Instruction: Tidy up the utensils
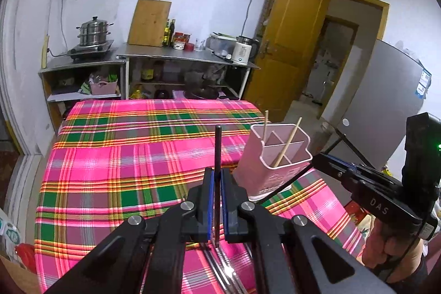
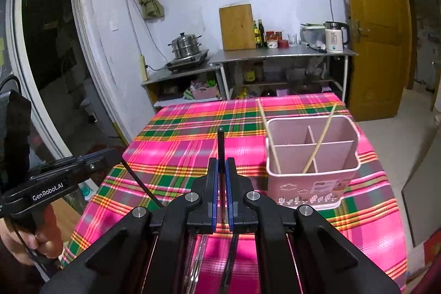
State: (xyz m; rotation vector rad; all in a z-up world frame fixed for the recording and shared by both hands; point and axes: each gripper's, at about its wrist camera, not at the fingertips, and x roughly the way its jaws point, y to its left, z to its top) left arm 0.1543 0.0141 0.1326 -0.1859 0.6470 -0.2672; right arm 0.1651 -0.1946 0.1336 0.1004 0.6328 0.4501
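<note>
Small kitchen, plaid-clothed surface (image 1: 110, 156) in front of steel shelving. Left tool (image 1: 217, 183) clenched on a black chopstick (image 1: 218, 145); right tool (image 2: 221, 178) clenched on another black chopstick (image 2: 220, 148). Pink divided holder (image 2: 311, 156) stands on the cloth, two wooden chopsticks (image 2: 319, 139) already leaning inside.

Risk: thin sticks may pivot in the pads or snag a divider or a leaning stick on entry.

The right view looks into the compartments; the left view shows the holder mostly side-on, near the surface's right edge.

I saw a table (image 2: 176, 156) covered by a pink, green and orange plaid cloth (image 1: 115, 156). On it, near its right edge, stood a pink divided holder (image 2: 311, 178) with two chopsticks (image 2: 317, 145) inside.
</note>
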